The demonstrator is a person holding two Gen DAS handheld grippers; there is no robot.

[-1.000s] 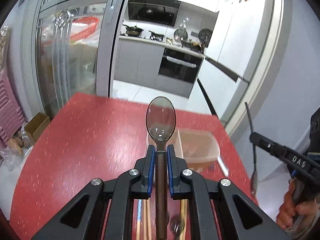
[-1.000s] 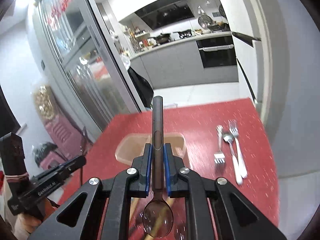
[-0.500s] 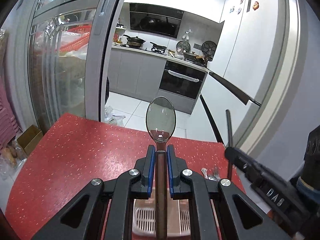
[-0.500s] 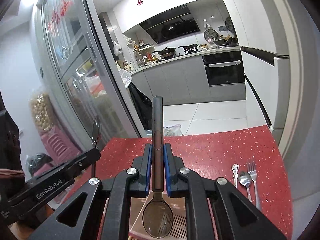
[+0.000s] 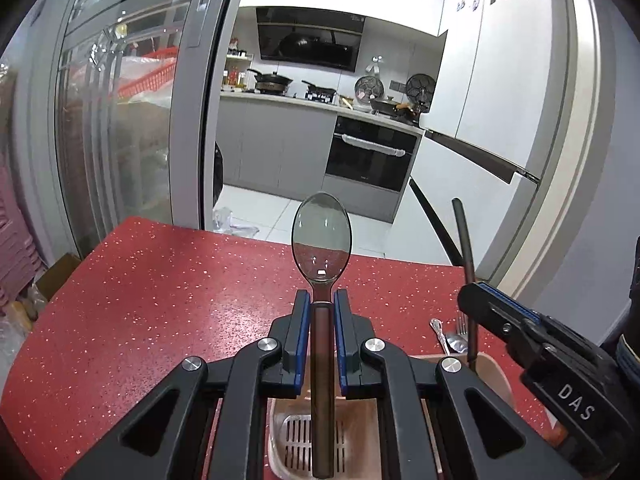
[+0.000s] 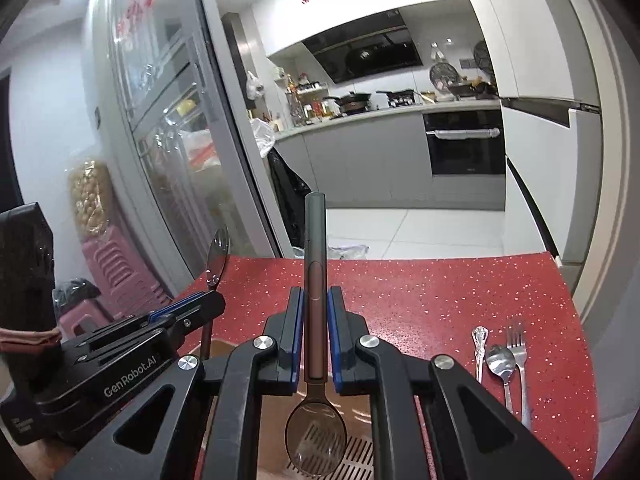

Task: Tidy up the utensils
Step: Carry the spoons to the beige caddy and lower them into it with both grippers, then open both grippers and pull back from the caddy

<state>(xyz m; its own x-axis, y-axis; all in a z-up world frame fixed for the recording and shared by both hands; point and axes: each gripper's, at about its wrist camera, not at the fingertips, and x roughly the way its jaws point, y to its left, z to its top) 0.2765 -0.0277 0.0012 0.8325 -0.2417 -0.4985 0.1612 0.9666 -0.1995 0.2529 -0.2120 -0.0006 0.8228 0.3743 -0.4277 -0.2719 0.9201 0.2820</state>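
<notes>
Two dark, translucent spoons are in hand, one per gripper, both held above a pinkish-brown container [image 5: 494, 372] with a slotted floor that stands on the red speckled table [image 5: 160, 300].

The left gripper [image 5: 321, 312] is clamped on the handle of the first spoon [image 5: 321, 236], bowl forward and upward past the blue-padded fingers [image 5: 303, 328]. The handle runs back between the jaws and ends over the slotted floor. The gripper points forward and somewhat downward.

The right gripper [image 6: 315, 312] is clamped on the second spoon [image 6: 315, 264] the other way round: the handle projects forward and up, and the bowl hangs behind the jaws over the container's slotted floor [image 6: 352, 456]. In the left view this gripper enters from the right edge, pointing inward, with the spoon's handle standing nearly upright.

On the table to the right of the container lie a metal fork [image 6: 518, 364], a metal spoon [image 6: 500, 364] and a third metal utensil [image 6: 479, 344], close together and roughly parallel. Only its ornate handle shows, so its type cannot be determined.

The container is largely hidden by the gripper bodies in both views; its full outline and any contents cannot be made out. A hand [image 6: 28, 340] behind the left gripper is cut off at the frame edge.
</notes>
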